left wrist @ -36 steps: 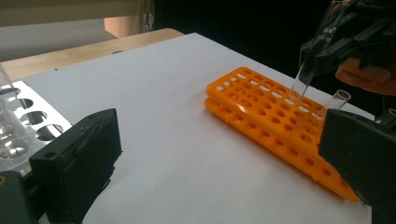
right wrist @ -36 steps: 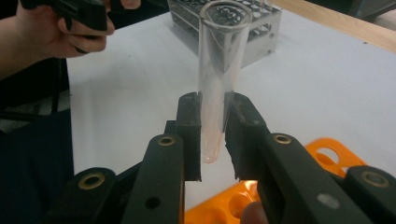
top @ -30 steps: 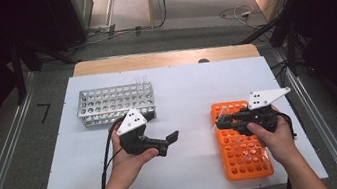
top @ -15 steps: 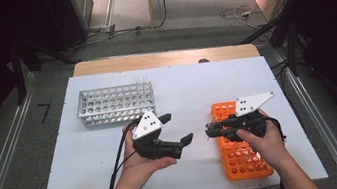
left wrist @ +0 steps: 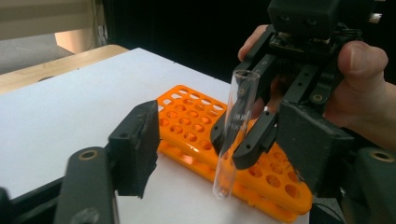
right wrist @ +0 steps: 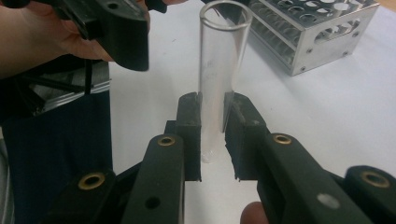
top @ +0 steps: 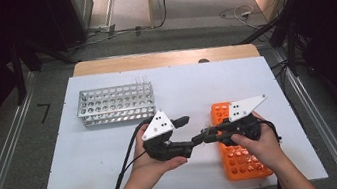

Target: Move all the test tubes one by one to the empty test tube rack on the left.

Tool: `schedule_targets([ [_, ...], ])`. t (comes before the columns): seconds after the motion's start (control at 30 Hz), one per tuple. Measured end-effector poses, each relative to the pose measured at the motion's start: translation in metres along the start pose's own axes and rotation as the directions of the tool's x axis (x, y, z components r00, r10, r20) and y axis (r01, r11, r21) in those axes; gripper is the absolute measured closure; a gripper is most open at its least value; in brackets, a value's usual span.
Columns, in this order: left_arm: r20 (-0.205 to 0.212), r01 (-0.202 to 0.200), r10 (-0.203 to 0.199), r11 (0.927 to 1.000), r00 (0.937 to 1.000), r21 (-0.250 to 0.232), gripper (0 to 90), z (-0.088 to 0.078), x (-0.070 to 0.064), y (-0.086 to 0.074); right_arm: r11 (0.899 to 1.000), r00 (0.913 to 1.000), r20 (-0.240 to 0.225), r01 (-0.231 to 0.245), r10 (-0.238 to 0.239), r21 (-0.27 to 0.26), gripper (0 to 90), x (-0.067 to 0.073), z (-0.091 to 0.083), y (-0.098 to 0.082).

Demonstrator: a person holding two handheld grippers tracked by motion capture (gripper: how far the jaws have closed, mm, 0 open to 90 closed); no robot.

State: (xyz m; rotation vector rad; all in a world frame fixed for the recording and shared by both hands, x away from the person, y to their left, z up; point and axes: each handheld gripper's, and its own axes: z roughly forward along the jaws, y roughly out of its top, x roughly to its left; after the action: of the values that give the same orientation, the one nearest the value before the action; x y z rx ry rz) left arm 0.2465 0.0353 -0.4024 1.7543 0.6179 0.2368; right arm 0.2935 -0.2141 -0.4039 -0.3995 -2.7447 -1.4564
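Place: a lab — test bench
Signs: orange tube rack [top: 238, 150], metal tube rack [top: 115, 104], glass test tube [right wrist: 219, 70] — on a white bench [top: 90, 161]

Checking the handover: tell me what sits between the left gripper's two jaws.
In the left gripper view, the glass test tube held by the right gripper stands between the left gripper jaws, which have just been closing without pressing it yet.

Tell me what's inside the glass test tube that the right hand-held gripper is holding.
The test tube looks empty: clear glass, table showing through. The right hand-held gripper pads cover its middle, so that part cannot be checked.
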Motion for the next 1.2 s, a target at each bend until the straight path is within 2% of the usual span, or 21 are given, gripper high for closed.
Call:
schedule_targets([
  [0.23, 0.027, -0.01, 0.01, 0.9999, 0.9996, -0.005, 47.2, 0.006, -0.005, 0.002, 1.0, 0.9996, -0.018, 0.021, -0.021, 0.006, 73.7, 0.003, 0.002, 0.002],
  [0.77, 0.061, -0.024, 0.024, 0.9997, 0.9979, -0.003, 69.8, 0.013, -0.011, 0.002, 0.999, 0.9977, -0.046, 0.052, -0.051, 0.017, 73.7, 0.008, 0.004, 0.004],
  [1.0, 0.069, -0.024, 0.024, 0.9997, 0.9973, -0.006, 73.1, 0.013, -0.01, 0.002, 0.998, 0.9974, -0.047, 0.056, -0.055, 0.018, 73.7, 0.008, 0.005, 0.003],
  [1.2, 0.061, -0.036, 0.036, 0.9993, 0.9975, -0.009, 74.6, 0.011, -0.01, 0.003, 0.999, 0.9973, -0.052, 0.052, -0.051, 0.013, 73.5, 0.007, 0.004, 0.003],
])
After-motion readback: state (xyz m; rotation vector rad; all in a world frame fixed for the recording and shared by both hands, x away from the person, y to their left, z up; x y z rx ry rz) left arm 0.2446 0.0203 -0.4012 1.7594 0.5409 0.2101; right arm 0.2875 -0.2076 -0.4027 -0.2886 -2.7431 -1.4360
